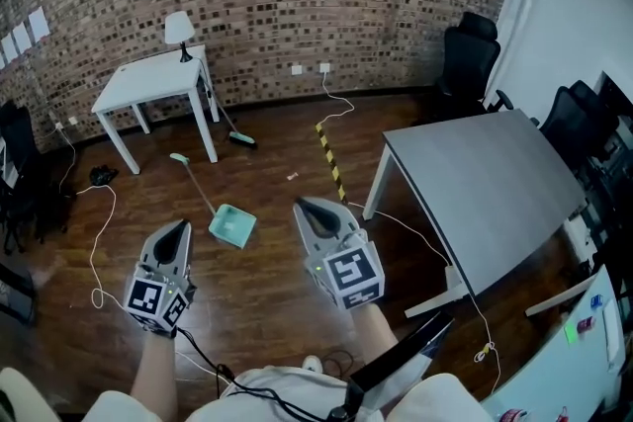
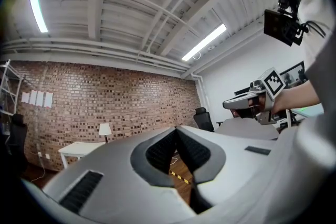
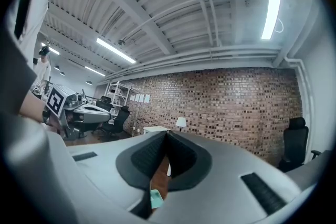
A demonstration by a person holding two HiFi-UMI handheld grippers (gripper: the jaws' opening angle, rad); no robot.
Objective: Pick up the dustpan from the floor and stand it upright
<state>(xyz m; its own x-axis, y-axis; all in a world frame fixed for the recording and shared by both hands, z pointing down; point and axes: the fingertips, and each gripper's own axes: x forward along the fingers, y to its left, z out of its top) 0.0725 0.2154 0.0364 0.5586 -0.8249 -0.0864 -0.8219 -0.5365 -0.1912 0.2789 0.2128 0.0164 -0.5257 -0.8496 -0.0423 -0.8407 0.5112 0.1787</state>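
The left gripper (image 1: 176, 230) is kept pinched together, nothing gripped. The teal dustpan (image 1: 232, 225) is seen lying flat on the wood floor (image 1: 262, 296), between both grippers, slightly farther out. The right gripper (image 1: 309, 208) is closed too, empty.

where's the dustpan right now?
Head view, centre-left: the dustpan lies on the floor between the left gripper and right gripper, handle pointing toward the white table.

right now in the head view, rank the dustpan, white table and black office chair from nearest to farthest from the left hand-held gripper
From the left hand-held gripper:
1. dustpan, lying just to its right.
2. white table, farther ahead and slightly left.
3. black office chair, farthest, off at the far right.
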